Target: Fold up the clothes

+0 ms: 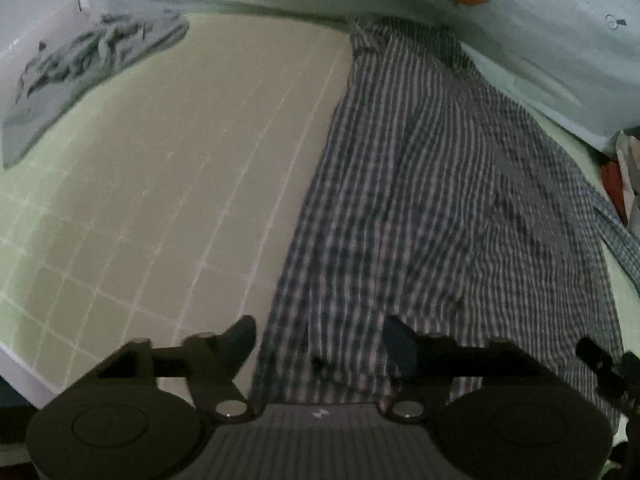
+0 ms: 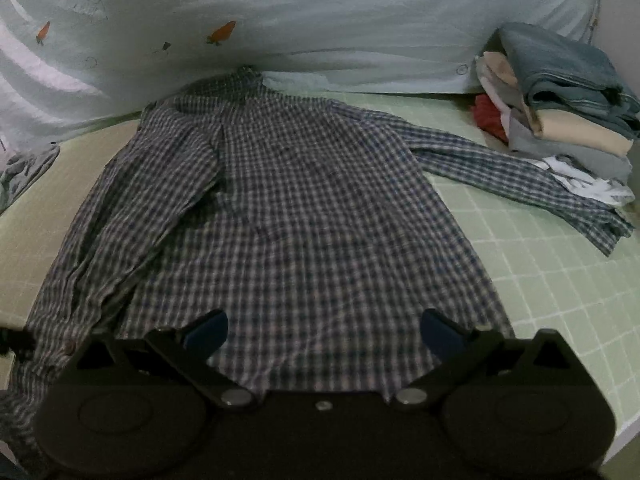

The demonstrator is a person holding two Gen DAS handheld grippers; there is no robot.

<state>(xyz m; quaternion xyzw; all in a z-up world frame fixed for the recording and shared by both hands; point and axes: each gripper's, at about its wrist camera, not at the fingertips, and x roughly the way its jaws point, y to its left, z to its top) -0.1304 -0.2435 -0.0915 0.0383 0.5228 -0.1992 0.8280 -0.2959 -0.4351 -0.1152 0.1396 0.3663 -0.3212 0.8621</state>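
a checked shirt (image 2: 288, 200) lies spread flat on the green gridded mat (image 2: 540, 264), one sleeve folded over its body and the other stretched toward a stack of folded clothes (image 2: 560, 120). the left gripper (image 1: 320, 344) and right gripper (image 2: 324, 330) both hang over the shirt's hem, fingers released and grasping nothing.

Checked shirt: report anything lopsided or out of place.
The checked shirt is lopsided: one sleeve is folded in over the body, the other sleeve still sprawls out toward the stack of folded clothes.

Checked shirt (image 2: 288, 200) and folded pile (image 2: 568, 120) on green gridded mat (image 2: 540, 264)
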